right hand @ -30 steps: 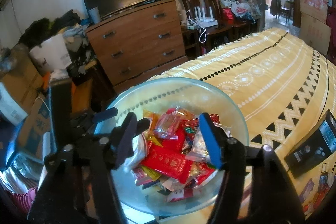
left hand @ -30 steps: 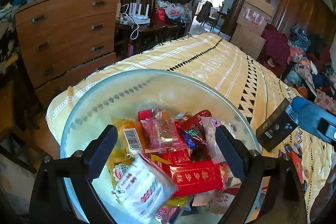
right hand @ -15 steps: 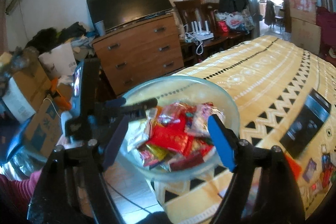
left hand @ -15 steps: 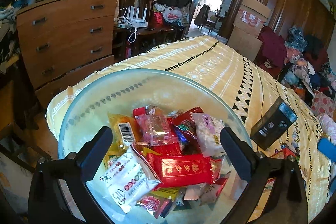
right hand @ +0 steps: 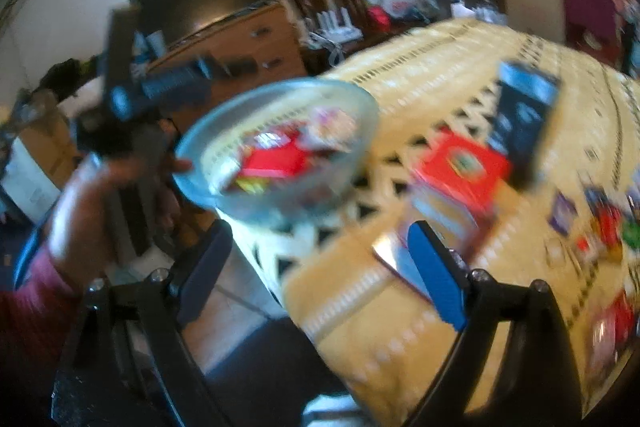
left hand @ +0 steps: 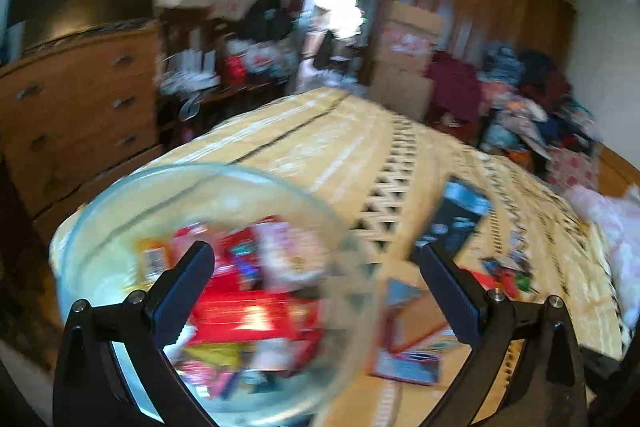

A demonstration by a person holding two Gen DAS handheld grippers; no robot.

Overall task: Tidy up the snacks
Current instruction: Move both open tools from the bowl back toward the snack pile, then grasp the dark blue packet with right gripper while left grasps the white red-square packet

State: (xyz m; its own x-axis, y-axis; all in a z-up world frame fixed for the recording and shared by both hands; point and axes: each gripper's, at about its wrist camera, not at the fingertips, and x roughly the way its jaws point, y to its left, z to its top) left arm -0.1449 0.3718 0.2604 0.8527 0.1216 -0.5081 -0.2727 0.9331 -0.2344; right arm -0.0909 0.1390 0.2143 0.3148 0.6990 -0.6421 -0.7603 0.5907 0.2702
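Glass bowl of snack packets sits at the yellow bedspread's corner. Left gripper spread wide, nothing gripped. Right gripper jaws just been opening, nothing between them. 1 red box beside a dark box.

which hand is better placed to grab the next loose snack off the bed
Probably right. The right gripper, jaws open and just widening with nothing between them, faces the loose snacks past the red box. The left gripper mostly faces the glass bowl.
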